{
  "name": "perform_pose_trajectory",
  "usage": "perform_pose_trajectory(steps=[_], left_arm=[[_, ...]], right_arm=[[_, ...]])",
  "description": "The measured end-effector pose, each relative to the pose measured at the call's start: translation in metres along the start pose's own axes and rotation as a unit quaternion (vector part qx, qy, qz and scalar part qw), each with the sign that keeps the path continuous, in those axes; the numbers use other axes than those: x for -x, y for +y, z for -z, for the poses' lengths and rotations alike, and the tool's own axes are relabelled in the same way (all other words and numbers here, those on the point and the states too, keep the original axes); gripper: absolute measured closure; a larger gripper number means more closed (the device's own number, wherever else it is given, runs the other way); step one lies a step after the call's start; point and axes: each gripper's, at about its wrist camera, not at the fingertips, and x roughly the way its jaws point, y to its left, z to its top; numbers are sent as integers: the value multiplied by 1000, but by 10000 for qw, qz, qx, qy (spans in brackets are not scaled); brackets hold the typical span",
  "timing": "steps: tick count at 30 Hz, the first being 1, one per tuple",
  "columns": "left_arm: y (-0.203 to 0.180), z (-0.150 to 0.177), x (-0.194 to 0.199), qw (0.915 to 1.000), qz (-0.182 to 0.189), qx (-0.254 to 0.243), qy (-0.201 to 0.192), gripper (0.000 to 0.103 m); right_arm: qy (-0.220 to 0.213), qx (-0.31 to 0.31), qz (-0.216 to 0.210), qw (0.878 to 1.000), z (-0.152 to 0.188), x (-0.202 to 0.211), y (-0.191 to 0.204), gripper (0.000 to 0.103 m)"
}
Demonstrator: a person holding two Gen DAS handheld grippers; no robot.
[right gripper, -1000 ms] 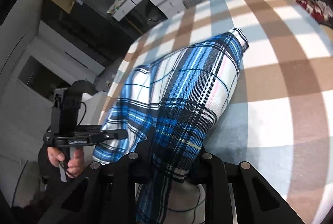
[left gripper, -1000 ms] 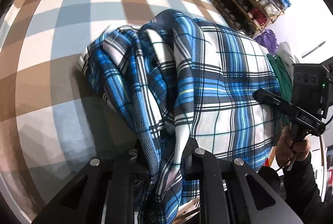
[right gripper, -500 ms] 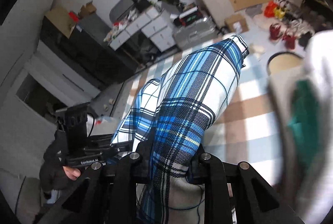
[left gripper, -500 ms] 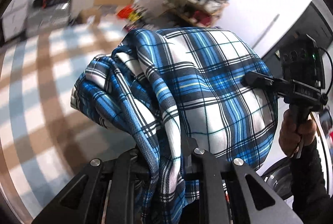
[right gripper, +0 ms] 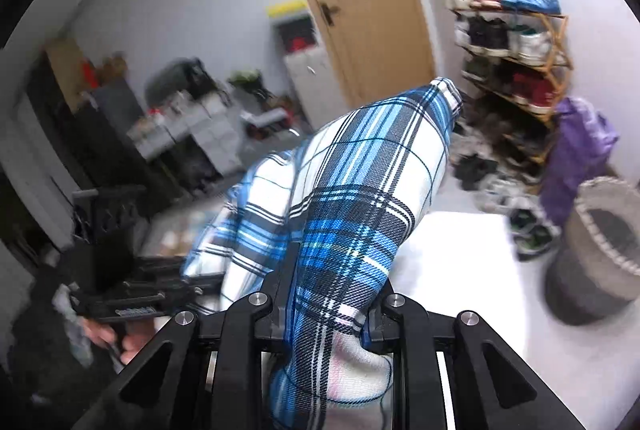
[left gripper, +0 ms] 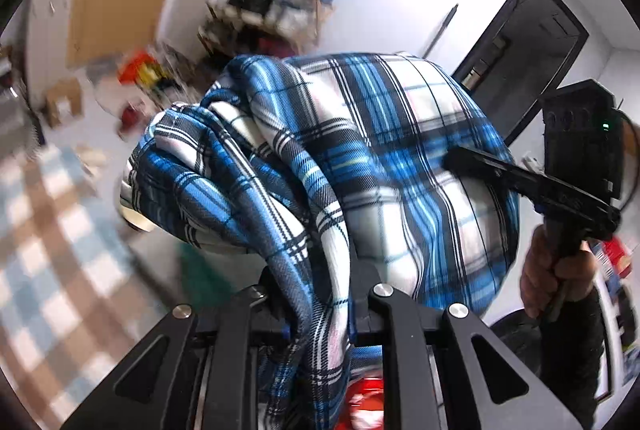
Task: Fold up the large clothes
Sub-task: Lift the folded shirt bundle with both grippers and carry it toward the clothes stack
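Showing basket (right gripper: 596,250) in right view only, checked surface (left gripper: 44,230) left only

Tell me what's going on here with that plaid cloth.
A person holds a hand-held gripper in each hand, and both are clamped on a blue, white and black plaid garment. The left hand-held gripper pinches a bunched fold of it; the right hand-held gripper pinches another part. The garment hangs in the air between them, above the checked surface. Behind it are a shoe rack and a woven basket. No fold is laid down yet.
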Motion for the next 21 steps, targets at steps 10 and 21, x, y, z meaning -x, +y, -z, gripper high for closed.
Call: perform_pose_trajectory(steps=[10, 21], left_arm=[[48, 56, -78, 9973, -701, 173, 150, 56], [11, 10, 0, 9944, -760, 30, -732, 55]], right_arm=[[1171, -1180, -30, 9861, 43, -86, -159, 34], [74, 777, 436, 9960, 44, -2, -80, 62]])
